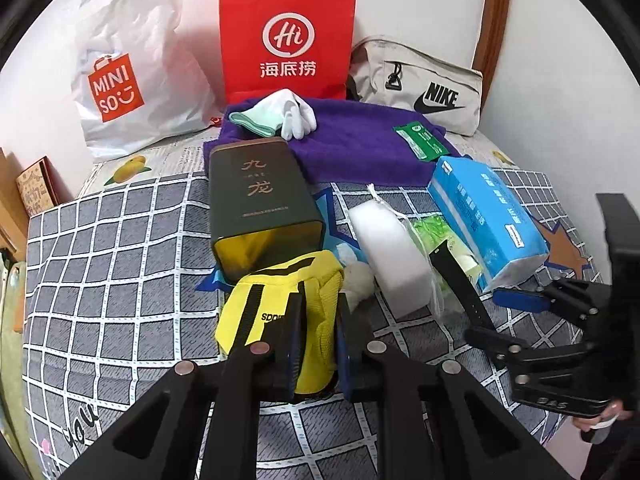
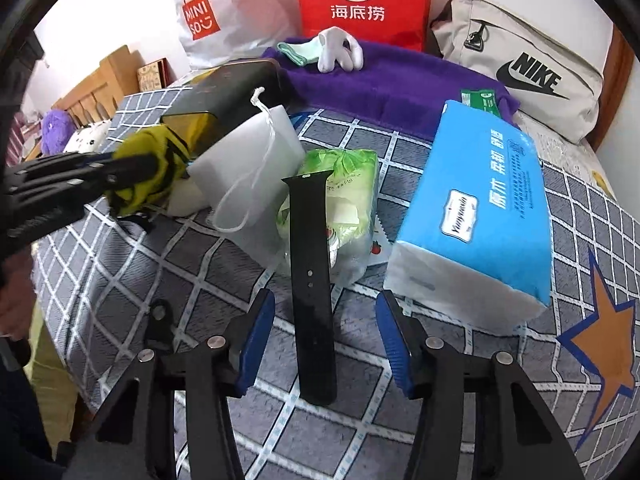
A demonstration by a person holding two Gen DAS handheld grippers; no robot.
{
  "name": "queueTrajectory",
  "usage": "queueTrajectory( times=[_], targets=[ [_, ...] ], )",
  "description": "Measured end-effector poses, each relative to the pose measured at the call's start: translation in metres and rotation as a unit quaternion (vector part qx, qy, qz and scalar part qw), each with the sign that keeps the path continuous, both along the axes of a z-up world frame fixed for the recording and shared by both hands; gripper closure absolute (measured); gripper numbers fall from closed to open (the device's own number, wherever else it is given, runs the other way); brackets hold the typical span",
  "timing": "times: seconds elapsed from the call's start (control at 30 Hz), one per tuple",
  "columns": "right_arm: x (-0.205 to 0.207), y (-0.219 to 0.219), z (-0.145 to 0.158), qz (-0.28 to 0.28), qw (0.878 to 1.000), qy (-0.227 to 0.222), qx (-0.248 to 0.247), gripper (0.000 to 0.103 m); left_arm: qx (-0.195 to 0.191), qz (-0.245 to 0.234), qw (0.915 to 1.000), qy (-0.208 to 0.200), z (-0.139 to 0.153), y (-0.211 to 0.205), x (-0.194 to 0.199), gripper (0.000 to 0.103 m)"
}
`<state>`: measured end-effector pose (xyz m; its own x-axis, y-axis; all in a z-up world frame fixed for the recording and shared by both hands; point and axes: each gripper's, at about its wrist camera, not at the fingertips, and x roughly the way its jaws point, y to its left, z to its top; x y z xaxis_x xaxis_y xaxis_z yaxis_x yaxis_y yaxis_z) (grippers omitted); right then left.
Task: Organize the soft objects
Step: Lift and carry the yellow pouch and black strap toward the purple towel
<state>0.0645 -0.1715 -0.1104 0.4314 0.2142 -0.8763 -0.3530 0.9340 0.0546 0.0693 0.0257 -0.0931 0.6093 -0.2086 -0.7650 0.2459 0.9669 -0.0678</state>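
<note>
Left gripper (image 1: pixel 316 344) fingers are pinching the yellow pouch (image 1: pixel 276 312), lifting it just ahead of the dark tin (image 1: pixel 260 204). Right gripper (image 2: pixel 326 344) fingers are standing spread around the black strap (image 2: pixel 312 280), not touching. Best centring before squeezing; tissue pack (image 2: pixel 476 208) is crowding the right finger, bed (image 2: pixel 160 280) open leftward.

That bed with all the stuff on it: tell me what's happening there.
A person is sorting soft things on the bed with two handheld grippers. The left gripper is shut on a yellow pouch, next to a dark tin. The right gripper is open, its fingers either side of a black watch strap that lies on the cover, not gripped. A blue tissue pack sits beside it.
</note>
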Motion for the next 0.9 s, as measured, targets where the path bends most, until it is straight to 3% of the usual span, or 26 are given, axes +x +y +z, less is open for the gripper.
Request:
queueTrajectory(
  times=[0.07,0.17,0.9],
  targets=[
    [0.002,0.005,-0.004,0.001,1.0,-0.009,-0.012,0.052,-0.003,0.004,1.0,-0.002,0.003,0.003,-0.001,0.089],
    [0.005,0.011,-0.007,0.004,1.0,-0.013,-0.026,0.081,-0.013,0.004,0.9999,-0.006,0.009,0.009,-0.003,0.09],
    [-0.013,-0.017,0.049,0.0,0.998,-0.05,0.025,0.083,-0.048,0.021,0.9978,-0.042,0.052,0.022,-0.019,0.091]
  ],
)
